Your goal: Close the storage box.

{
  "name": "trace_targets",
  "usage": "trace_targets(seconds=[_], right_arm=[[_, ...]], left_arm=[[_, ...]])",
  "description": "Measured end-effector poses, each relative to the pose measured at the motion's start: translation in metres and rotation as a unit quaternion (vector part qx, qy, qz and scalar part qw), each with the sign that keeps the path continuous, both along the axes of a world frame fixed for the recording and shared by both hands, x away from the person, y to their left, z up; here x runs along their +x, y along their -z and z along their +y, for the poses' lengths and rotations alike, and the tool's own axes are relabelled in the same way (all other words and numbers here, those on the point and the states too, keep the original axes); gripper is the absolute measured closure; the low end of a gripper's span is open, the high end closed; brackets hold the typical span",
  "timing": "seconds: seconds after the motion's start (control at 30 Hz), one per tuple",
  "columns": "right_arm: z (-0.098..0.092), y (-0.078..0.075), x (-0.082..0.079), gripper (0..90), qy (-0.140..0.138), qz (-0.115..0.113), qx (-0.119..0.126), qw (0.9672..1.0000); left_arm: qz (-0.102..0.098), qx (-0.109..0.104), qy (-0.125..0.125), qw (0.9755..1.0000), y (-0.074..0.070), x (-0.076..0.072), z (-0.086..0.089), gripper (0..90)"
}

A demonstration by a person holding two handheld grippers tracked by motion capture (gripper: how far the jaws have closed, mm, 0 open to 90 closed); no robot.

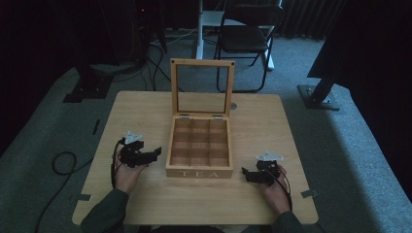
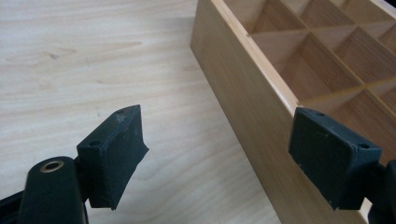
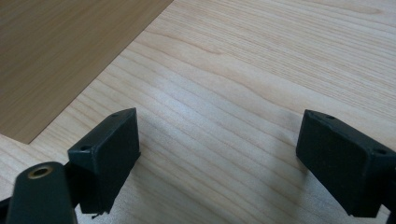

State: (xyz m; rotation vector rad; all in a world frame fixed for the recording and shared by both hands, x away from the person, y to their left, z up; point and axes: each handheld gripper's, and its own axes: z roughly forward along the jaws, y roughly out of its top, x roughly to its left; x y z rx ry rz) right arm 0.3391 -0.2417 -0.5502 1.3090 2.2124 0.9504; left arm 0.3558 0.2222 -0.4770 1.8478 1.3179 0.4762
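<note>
Two tongs, your left (image 1: 156,152) and right (image 1: 245,174), rest spread and empty beside the open TEA box (image 1: 199,173) on the desk (image 1: 145,111), leaving its compartments reachable.

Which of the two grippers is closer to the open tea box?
The left gripper: its open jaws reach almost to the tea box side wall, which stands right at its jaws in its own view. The right gripper sits farther off.
</note>
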Motion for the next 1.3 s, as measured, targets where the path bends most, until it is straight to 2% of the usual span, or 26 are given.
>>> trace_targets(seconds=[0.2, 0.33, 0.63, 1.3], right_arm=[[0.000, 0.000, 0.000, 13.0, 0.000, 0.000, 0.000, 1.0000], [0.000, 0.000, 0.000, 13.1, 0.002, 0.001, 0.000, 1.0000], [0.000, 0.000, 0.000, 13.1, 0.002, 0.001, 0.000, 1.0000], [0.001, 0.000, 0.000, 13.0, 0.002, 0.001, 0.001, 1.0000]], left_arm=[[-0.013, 0.007, 0.006, 0.9999, -0.010, 0.011, 0.003, 18.4], [-0.022, -0.003, 0.009, 0.9997, -0.016, 0.017, 0.006, 18.4], [-0.030, -0.008, 0.005, 0.9995, -0.027, 0.027, 0.010, 18.4], [-0.057, 0.011, 0.016, 0.9982, -0.056, 0.056, -0.009, 18.8]])
